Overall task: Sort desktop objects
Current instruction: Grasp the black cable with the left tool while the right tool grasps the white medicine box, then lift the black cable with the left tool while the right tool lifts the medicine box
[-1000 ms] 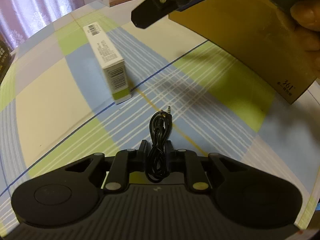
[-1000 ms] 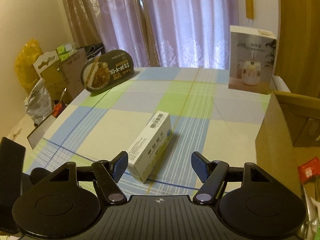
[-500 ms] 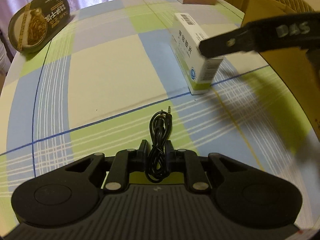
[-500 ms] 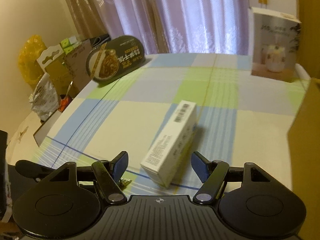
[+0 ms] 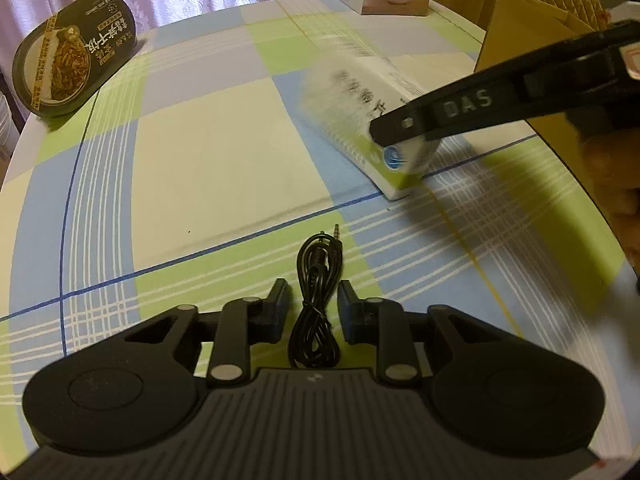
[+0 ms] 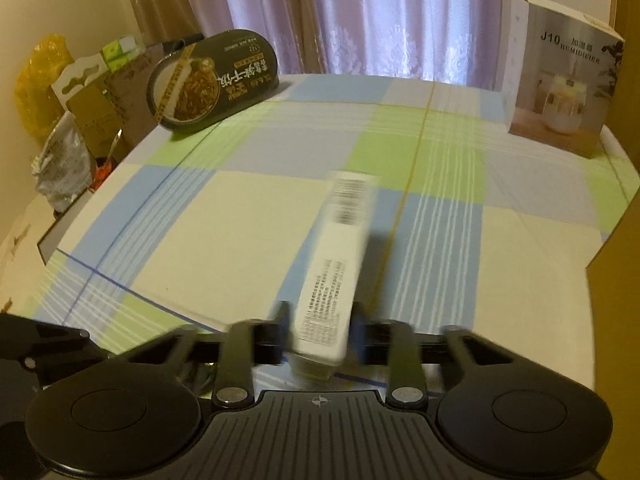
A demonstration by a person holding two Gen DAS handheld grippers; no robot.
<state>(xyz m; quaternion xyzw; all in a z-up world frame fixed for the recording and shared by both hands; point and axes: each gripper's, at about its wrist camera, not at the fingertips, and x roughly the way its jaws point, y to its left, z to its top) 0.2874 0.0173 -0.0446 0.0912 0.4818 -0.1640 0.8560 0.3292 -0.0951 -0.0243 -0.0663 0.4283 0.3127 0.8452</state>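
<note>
The left gripper [image 5: 312, 306] had its two fingers a little apart, with a coiled black cable [image 5: 316, 280] lying between them. The fingers did not seem to press on the cable, and whether it was being held or just sat on the checked tablecloth [image 5: 208, 160] could not be told.

The right gripper [image 6: 320, 332] was squeezed onto the near end of a long white box [image 6: 340, 264] — one finger on each side. The box was blurry and reached away from the fingers across the table. From the left gripper, the box [image 5: 376, 120] was ahead and to the right, with a black finger [image 5: 440, 114] of the right gripper against it.

Far ahead on the left stood an oval food tub [image 6: 212, 80]. Far ahead on the right stood a humidifier box [image 6: 560, 76]. A brown cardboard box [image 5: 560, 80] was close on the right.
</note>
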